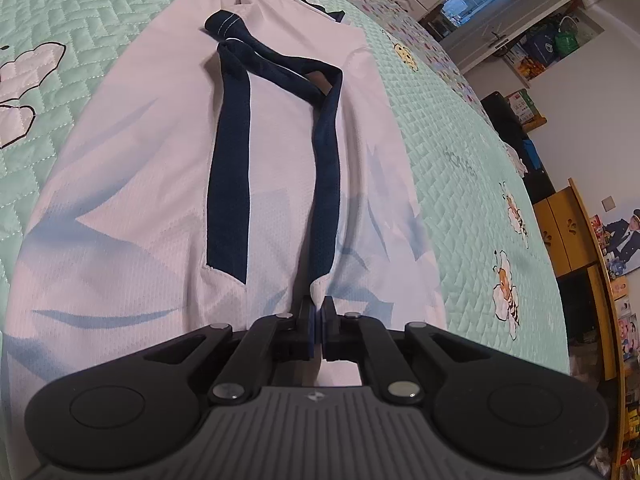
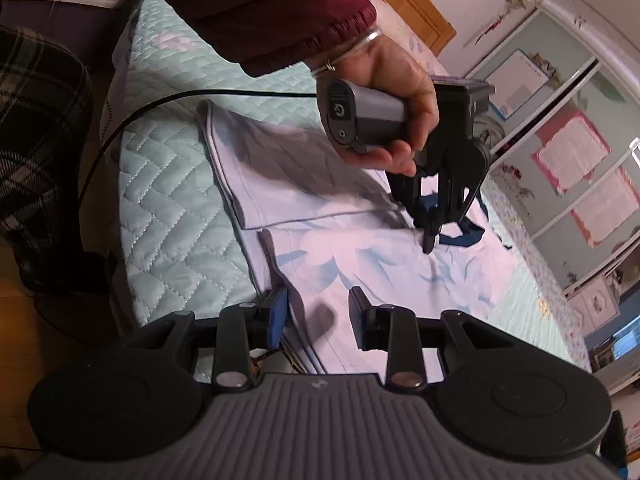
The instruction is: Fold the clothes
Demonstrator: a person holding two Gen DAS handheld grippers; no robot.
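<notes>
A: Left wrist view, status?

B: The left gripper [image 1: 319, 312] has its jaws pressed together, pinching a fold of the white shirt [image 1: 160, 208] at the lower end of one navy strip [image 1: 326, 184]. The shirt lies lengthwise on the green quilted bedspread [image 1: 452, 168]; a second navy strip [image 1: 230, 184] runs parallel to the first.

A: Right wrist view?

B: The right gripper [image 2: 318, 320] has its jaws spread, one on either side of the shirt's near edge, with no pad pressing on the cloth. Farther off, a hand [image 2: 396, 92] in a dark red sleeve [image 2: 280, 8] holds the left gripper tip-down on the shirt, near the navy trim.
</notes>
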